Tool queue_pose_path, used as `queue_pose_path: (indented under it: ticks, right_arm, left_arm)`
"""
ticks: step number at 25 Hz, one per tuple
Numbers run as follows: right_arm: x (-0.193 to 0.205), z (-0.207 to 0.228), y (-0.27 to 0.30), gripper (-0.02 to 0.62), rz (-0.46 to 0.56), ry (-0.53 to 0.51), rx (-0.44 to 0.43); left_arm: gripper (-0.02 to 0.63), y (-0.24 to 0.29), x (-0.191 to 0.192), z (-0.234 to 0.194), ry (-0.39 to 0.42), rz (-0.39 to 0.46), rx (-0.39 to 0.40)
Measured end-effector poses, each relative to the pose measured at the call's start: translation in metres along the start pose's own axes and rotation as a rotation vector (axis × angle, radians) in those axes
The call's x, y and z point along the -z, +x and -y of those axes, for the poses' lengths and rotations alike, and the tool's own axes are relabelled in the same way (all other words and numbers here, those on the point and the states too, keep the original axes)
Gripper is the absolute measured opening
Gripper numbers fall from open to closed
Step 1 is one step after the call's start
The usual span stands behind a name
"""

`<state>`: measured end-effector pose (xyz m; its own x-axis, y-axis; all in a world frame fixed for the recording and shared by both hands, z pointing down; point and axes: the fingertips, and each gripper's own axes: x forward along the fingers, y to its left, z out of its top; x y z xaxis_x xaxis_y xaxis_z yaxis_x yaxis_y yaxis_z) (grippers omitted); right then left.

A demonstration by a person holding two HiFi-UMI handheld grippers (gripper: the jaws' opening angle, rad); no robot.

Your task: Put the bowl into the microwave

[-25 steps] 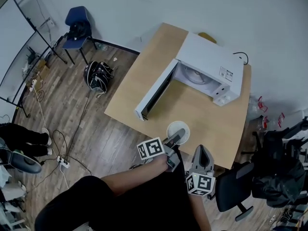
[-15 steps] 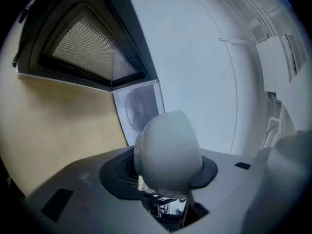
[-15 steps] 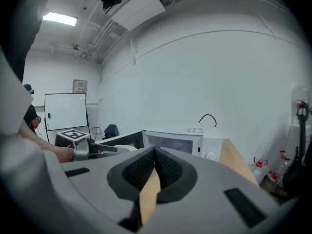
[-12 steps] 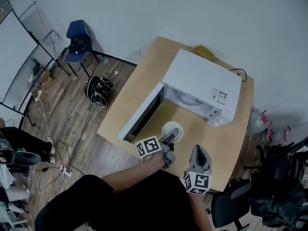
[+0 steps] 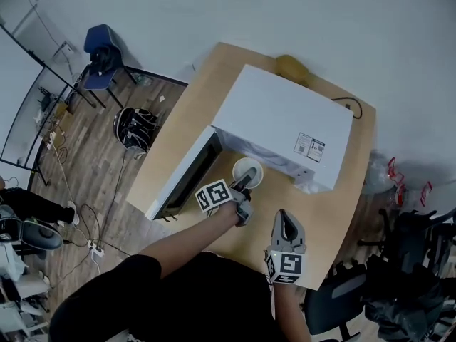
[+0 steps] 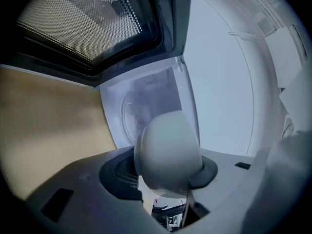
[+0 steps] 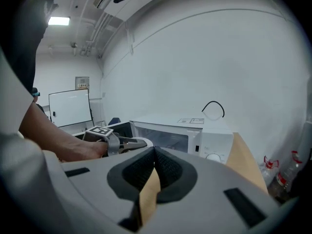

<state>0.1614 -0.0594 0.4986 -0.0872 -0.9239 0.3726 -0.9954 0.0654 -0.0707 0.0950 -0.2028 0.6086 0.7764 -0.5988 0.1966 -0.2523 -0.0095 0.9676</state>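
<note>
A white bowl [image 5: 247, 171] hangs at the mouth of the white microwave [image 5: 281, 123], whose door [image 5: 182, 180] stands swung open to the left. My left gripper [image 5: 244, 182] is shut on the bowl's near rim. In the left gripper view the bowl [image 6: 168, 150] fills the space between the jaws, with the microwave's cavity and turntable [image 6: 141, 106] straight ahead. My right gripper [image 5: 286, 223] hovers over the wooden table [image 5: 331, 219] to the right, shut with nothing in it. The right gripper view shows the microwave's front [image 7: 180, 133] and my left gripper [image 7: 124, 143].
A yellow-brown object [image 5: 292, 68] lies behind the microwave, and a black cable [image 5: 350, 105] runs off its back right. A black office chair [image 5: 335, 305] stands at the table's near right corner. On the floor to the left are a backpack [image 5: 135, 127] and a blue chair [image 5: 100, 45].
My left gripper has carried the bowl from the table's near edge up to the microwave's open front. The right gripper has followed it forward, still shut.
</note>
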Motion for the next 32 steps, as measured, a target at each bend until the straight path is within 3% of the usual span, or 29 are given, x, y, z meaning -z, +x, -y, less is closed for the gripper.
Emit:
queue_pose_path:
  ticks: [4, 9, 18, 22, 27, 32]
  right_arm:
    - [0.003, 0.014, 0.014, 0.060, -0.023, -0.017, 0.006]
    - [0.018, 0.026, 0.024, 0.060, -0.077, -0.006, -0.008]
    - [0.033, 0.029, 0.039, 0.060, -0.119, -0.062, -0.049]
    - [0.034, 0.030, 0.039, 0.060, -0.123, -0.057, -0.055]
    - [0.036, 0.024, 0.040, 0.060, -0.119, -0.082, -0.078]
    - [0.038, 0.040, 0.035, 0.060, -0.118, -0.067, -0.027]
  left_arm:
    - [0.198, 0.030, -0.015, -0.010, 0.020, 0.007, -0.004]
    - [0.197, 0.063, -0.031, -0.028, -0.069, 0.042, 0.020]
    - [0.198, 0.109, -0.037, -0.045, -0.051, 0.003, 0.012]
    - [0.198, 0.126, -0.040, -0.051, -0.134, -0.016, 0.000]
    - [0.198, 0.142, -0.041, -0.050, -0.095, -0.064, -0.017]
    - [0.198, 0.152, -0.045, -0.053, -0.093, -0.057, -0.040]
